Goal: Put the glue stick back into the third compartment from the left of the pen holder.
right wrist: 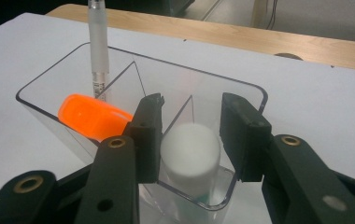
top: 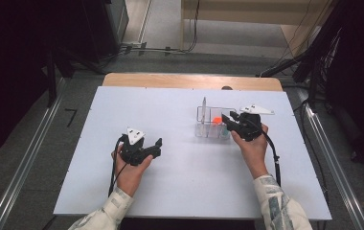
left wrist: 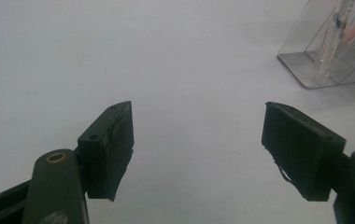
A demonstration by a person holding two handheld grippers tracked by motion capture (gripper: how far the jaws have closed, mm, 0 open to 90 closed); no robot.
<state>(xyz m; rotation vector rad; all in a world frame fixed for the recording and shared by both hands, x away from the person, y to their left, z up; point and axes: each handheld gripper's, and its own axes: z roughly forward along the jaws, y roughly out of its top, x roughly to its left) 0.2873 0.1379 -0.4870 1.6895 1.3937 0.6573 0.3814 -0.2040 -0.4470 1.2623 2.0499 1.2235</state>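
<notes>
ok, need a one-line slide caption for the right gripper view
Right gripper, jaws open, straddles a white cylindrical cap in a clear plastic compartment organizer, beside an orange marker and a frosted pen.

I see two black grippers: the left gripper (top: 147, 147) and right gripper (top: 231, 120) each carry a pale grey three-cornered plate on top with dark dots. A black cable (top: 274, 158) trails from each. In the gripper views, the jaws are dark, blocky, with flat pads and brass-ringed pivot holes. Both sleeves (top: 278, 206) are light cloth with a faint grey-green pattern.
</notes>
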